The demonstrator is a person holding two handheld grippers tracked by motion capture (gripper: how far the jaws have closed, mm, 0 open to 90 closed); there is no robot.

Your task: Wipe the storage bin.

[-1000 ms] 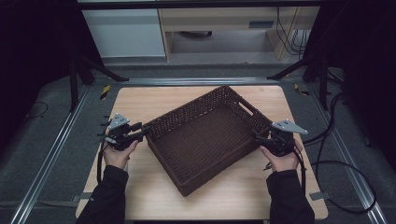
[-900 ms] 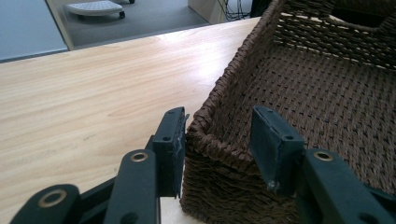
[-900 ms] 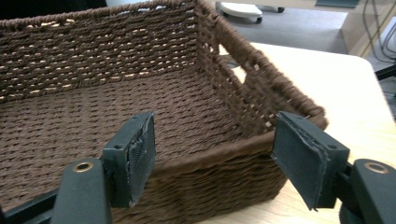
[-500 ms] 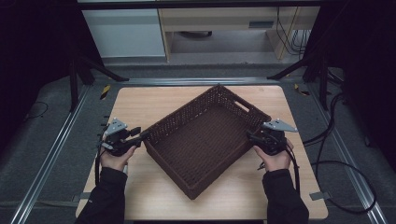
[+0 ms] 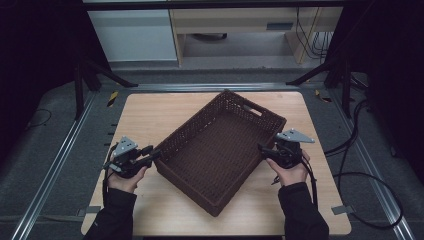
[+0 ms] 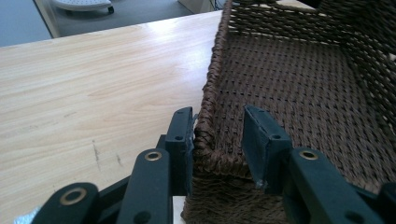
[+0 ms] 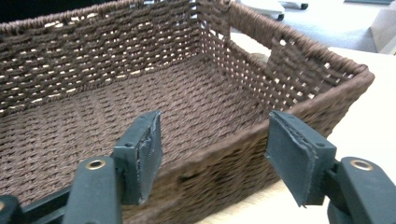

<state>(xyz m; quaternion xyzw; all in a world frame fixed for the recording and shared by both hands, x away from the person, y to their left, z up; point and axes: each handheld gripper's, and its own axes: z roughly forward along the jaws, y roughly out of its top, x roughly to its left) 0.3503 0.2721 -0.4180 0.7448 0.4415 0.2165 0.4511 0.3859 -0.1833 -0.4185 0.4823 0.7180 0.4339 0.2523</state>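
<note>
An empty dark brown woven basket (image 5: 192,125) lies slantwise on the light wooden table (image 5: 155,112), with handle cut-outs in its short ends. My left gripper (image 5: 156,154) is open at the basket's near-left corner. In the left gripper view its jaws straddle the rim (image 6: 215,65), the outer jaw against the weave and the inner one a little off it. My right gripper (image 5: 262,149) is wide open over the right long side. In the right gripper view one jaw hangs inside the basket (image 7: 322,88) and the other outside, neither touching the rim.
Metal rails (image 5: 60,165) run along both sides of the table. Cables (image 5: 360,175) loop on the floor at the right. A pale cabinet (image 5: 135,30) and a wooden unit stand beyond the far edge. Bare tabletop lies at the far left and near the front edge.
The basket has turned a little on the table, its right end swinging away from me. Both hands shifted with it; the right gripper moved left and farther in.
</note>
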